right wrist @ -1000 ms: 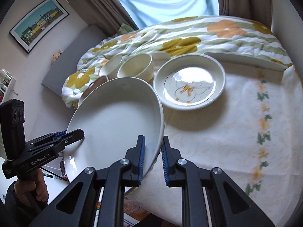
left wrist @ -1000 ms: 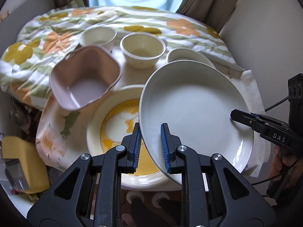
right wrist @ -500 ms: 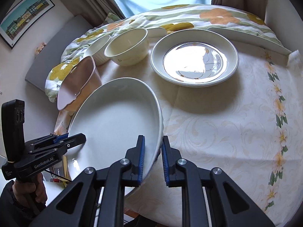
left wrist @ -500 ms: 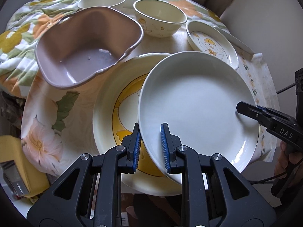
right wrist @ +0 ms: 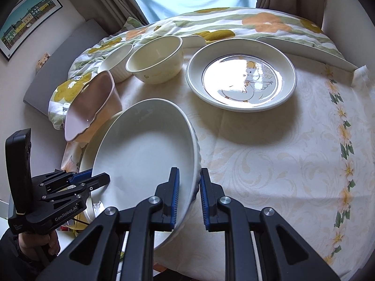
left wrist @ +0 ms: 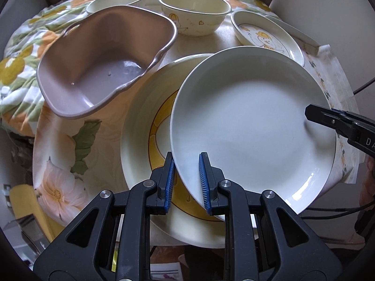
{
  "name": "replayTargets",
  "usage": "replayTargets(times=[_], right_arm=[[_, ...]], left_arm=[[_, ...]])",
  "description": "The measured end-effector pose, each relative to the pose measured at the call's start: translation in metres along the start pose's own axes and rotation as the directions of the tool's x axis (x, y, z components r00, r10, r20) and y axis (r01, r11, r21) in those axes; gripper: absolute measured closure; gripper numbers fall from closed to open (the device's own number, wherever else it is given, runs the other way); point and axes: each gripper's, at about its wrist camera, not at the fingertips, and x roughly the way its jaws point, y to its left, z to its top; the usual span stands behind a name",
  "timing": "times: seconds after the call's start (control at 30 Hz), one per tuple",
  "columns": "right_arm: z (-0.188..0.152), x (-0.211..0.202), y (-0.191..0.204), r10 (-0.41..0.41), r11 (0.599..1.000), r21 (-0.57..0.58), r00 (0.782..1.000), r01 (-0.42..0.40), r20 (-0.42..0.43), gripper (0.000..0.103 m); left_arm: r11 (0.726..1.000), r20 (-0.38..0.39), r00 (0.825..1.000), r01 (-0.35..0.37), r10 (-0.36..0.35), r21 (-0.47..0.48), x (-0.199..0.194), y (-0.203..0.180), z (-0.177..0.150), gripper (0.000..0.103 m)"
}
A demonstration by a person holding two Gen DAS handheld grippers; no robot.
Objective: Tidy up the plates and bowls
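Note:
Both grippers hold one plain white plate (left wrist: 253, 126) by opposite rims. My left gripper (left wrist: 186, 182) is shut on its near rim, and my right gripper (right wrist: 188, 196) is shut on the other rim (right wrist: 145, 154). The plate hangs tilted just above a larger cream plate with a yellow ring (left wrist: 140, 126) on the table. A pink-brown squarish bowl (left wrist: 105, 58) sits to the left, overlapping the cream plate's edge. Behind stand a cream bowl (left wrist: 194, 11), a ribbed white bowl (right wrist: 117, 63) and a duck-print plate (right wrist: 241, 77).
The table has a cream floral cloth (right wrist: 293, 164) with its edge close at the front. A flowered duvet (right wrist: 234, 21) lies behind the dishes. A white board (right wrist: 304, 49) stands at the back right. The right part of the cloth is bare.
Both grippers have carried the white plate lower and forward, so it now hangs closer over the yellow-ringed plate. The bowls and duck plate have not moved.

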Motion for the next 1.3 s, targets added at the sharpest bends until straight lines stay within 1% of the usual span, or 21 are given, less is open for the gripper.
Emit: replayTargets(times=[0.13,0.23,0.43,0.57,0.7,0.97,1.1,1.2,1.3], right_arm=[[0.000,0.003,0.004,-0.017,1.000,-0.027,1.000,0.016,-0.013,0.087],[0.001,0.009,0.011,-0.053,0.996,-0.067,0.998,0.050,-0.034,0.087],[0.001,0.015,0.019,-0.096,0.989,-0.115,0.995,0.092,-0.036,0.087],[0.000,0.019,0.028,-0.146,0.976,-0.167,0.989,0.138,-0.032,0.087],[0.000,0.022,0.035,-0.190,0.962,-0.205,0.981,0.179,-0.034,0.087],[0.001,0.025,0.039,-0.217,0.951,-0.232,0.975,0.203,-0.039,0.087],[0.000,0.026,0.042,-0.226,0.949,-0.232,0.973,0.211,-0.040,0.087],[0.000,0.027,0.043,-0.233,0.947,-0.236,0.972,0.218,-0.038,0.087],[-0.001,0.026,0.042,-0.233,0.948,-0.232,0.972,0.219,-0.036,0.087]], left_arm=[[0.999,0.002,0.999,-0.044,0.044,0.024,0.000,-0.004,0.001,0.085],[0.996,0.006,0.997,-0.080,0.079,0.046,-0.002,-0.007,0.001,0.085],[0.984,0.018,0.989,-0.147,0.146,0.099,-0.005,-0.012,0.000,0.085],[0.976,0.029,0.983,-0.181,0.179,0.118,-0.008,-0.014,-0.001,0.085],[0.971,0.034,0.979,-0.202,0.199,0.126,-0.011,-0.014,-0.003,0.085],[0.958,0.051,0.970,-0.241,0.236,0.152,-0.016,-0.018,-0.007,0.085],[0.958,0.052,0.968,-0.250,0.245,0.140,-0.018,-0.016,-0.008,0.085],[0.954,0.060,0.963,-0.268,0.262,0.132,-0.021,-0.013,-0.009,0.085],[0.966,0.056,0.972,-0.233,0.228,0.115,-0.023,-0.008,-0.008,0.085]])
